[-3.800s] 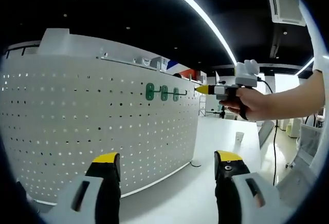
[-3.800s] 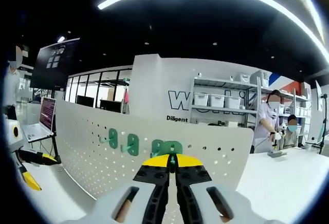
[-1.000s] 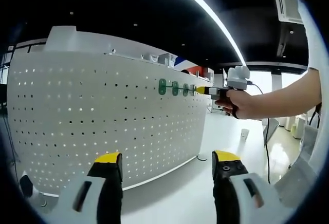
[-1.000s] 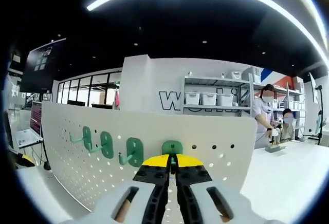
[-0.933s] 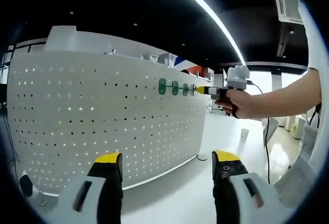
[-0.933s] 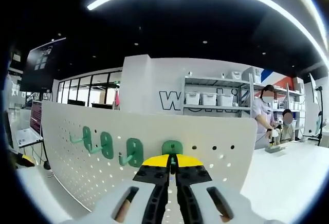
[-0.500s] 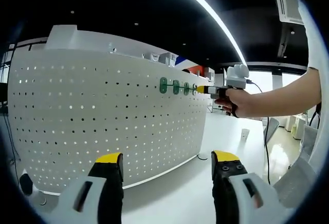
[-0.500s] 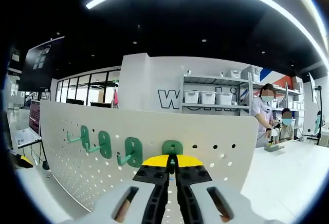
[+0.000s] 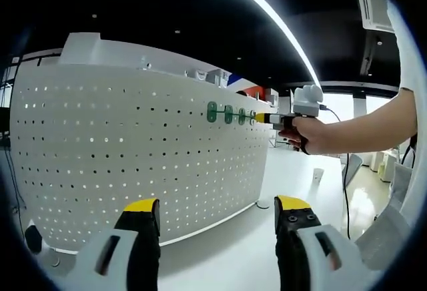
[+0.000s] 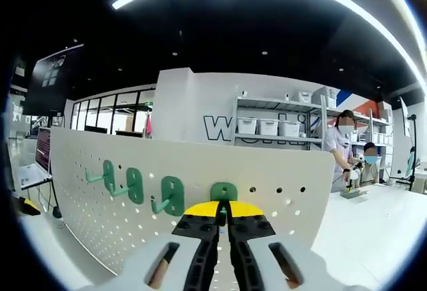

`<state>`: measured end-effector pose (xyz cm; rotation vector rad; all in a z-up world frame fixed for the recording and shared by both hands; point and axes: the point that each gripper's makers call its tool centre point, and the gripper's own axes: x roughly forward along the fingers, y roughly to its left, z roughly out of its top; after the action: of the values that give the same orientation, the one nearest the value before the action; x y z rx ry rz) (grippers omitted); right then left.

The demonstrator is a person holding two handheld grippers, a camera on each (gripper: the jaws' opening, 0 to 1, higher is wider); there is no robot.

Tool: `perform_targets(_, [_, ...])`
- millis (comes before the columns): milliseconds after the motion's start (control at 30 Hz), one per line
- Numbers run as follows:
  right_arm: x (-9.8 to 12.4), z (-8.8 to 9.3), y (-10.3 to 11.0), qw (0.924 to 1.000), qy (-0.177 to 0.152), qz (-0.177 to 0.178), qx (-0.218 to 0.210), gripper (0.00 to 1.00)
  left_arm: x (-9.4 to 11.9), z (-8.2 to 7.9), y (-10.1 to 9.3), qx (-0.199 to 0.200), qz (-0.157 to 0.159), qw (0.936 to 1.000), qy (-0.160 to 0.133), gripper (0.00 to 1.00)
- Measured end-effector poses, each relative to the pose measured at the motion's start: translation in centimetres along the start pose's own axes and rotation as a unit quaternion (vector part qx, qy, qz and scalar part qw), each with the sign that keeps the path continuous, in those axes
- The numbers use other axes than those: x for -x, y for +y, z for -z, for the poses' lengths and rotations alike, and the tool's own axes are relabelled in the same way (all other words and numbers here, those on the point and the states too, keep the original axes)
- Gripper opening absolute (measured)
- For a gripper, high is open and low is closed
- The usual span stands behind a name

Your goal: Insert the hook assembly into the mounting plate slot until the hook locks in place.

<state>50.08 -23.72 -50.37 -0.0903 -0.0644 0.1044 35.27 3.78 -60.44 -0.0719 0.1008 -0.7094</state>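
Board: a big white board [image 9: 133,144] full of small holes stands on the white table [image 9: 253,244].
Hook we are putting in: our right gripper [image 10: 224,205] has a small green hook [image 10: 223,191] pinched at its tips. The hook's flat back sits right against the board, near the top edge.
Other hooks: three more green hooks [image 10: 137,183] sit in a row just beside it.
Right gripper: its jaws are squeezed nearly together on the hook. In the left gripper view we see it [image 9: 261,117] up at the row of hooks, with our hand [image 9: 312,134] around the handle.
Left gripper: our left gripper [image 9: 217,205] waits low down with its jaws wide apart, with nothing in it.
How the hook feels: we think it is light, hard plastic. It should not bend. It may be a bit slippery, so we pinch the stem near the flat back.
Push: we think a straight, gentle push is best. We cannot tell if it has clicked in yet.
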Motion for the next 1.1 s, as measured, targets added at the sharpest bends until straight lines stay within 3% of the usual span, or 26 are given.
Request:
perform_targets(667, [0.6,0.6,0.1,0.9999,0.007,-0.012,-0.006,0.32,-0.1,-0.1,-0.2,0.0,0.003,1.0,-0.001,0.73])
perform_targets(967, [0.9,0.5,0.1,0.9998,0.006,-0.016,-0.004,0.31,-0.1,-0.3,-0.3,-0.002,0.004,1.0,-0.003,0.73])
perform_targets(1100, [1.6,0.7,0.3,0.9993,0.002,-0.036,-0.008,0.32,-0.2,-0.4,-0.2,-0.002,0.004,1.0,-0.005,0.73])
